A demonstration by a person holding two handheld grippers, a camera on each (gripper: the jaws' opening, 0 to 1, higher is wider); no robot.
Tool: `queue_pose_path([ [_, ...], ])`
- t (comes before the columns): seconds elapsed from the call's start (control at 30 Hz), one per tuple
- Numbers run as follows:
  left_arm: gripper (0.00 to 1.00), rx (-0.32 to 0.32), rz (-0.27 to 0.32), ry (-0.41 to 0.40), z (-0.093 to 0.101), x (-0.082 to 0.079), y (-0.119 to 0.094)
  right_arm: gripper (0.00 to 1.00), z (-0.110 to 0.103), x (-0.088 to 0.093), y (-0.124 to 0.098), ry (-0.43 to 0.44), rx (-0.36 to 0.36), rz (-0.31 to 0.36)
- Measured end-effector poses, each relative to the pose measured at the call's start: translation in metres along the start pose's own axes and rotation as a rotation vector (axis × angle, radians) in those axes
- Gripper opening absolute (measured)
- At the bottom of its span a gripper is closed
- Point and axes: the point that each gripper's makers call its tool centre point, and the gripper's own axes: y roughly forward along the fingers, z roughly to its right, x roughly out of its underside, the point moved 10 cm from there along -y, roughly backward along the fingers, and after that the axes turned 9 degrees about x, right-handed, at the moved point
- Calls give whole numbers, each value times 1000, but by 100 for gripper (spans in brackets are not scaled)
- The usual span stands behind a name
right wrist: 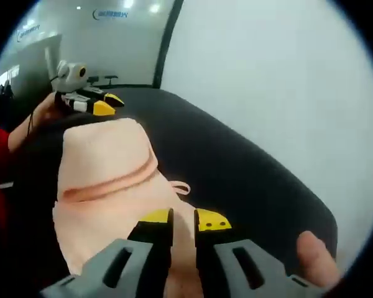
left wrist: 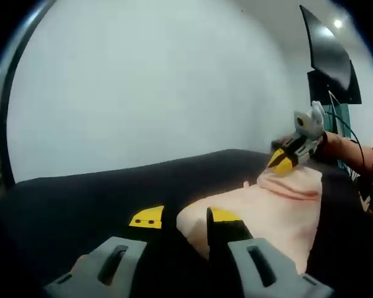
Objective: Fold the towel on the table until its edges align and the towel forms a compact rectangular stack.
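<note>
- Two grippers work opposite ends of the towel [right wrist: 105,186]: our right gripper [right wrist: 183,221] has its jaws nearly closed, pinching the near edge, we judge to carry it over.
- Our left gripper [left wrist: 185,217] stands with jaws parted, one tip against the cloth, gripping nothing.
- Pale pink and rumpled, the towel lies on the black table [right wrist: 236,167], a stitched band and small loop showing.

This looks like a lab or an office test room, not a home. The bench [left wrist: 81,186] is covered in plain black cloth and stands against a bare white wall [left wrist: 143,81]. A dark monitor [left wrist: 326,53] hangs high on a stand with cables, and round ceiling lights [right wrist: 154,8] reflect in a glass partition [right wrist: 81,37].
</note>
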Motion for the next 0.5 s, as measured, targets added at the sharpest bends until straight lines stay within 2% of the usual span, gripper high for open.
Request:
queue_pose_path([
  [0.1,27,0,-30,14,0,3,1,10,6,6,11,-21,-33,-37],
  [0.17,27,1,-44,23,0,4,1,10,7,9,16,28,-112,-48],
  [0.2,27,0,-49,24,0,4,1,10,9,11,18,37,-115,-50],
  [0.3,27,0,-60,23,-1,6,2,10,8,18,22,92,-196,-61],
  [0.33,27,-1,-64,24,-1,6,2,9,9,20,23,88,-211,-64],
  [0.37,27,0,-69,24,0,7,2,5,5,21,23,121,-240,-56],
  [0.4,27,2,-73,25,0,7,3,1,4,21,23,150,-255,-47],
  [0.47,27,3,-80,25,1,8,3,0,7,21,22,141,-244,-46],
  [0.5,27,2,-84,25,1,9,3,0,7,19,21,126,-239,-21],
])
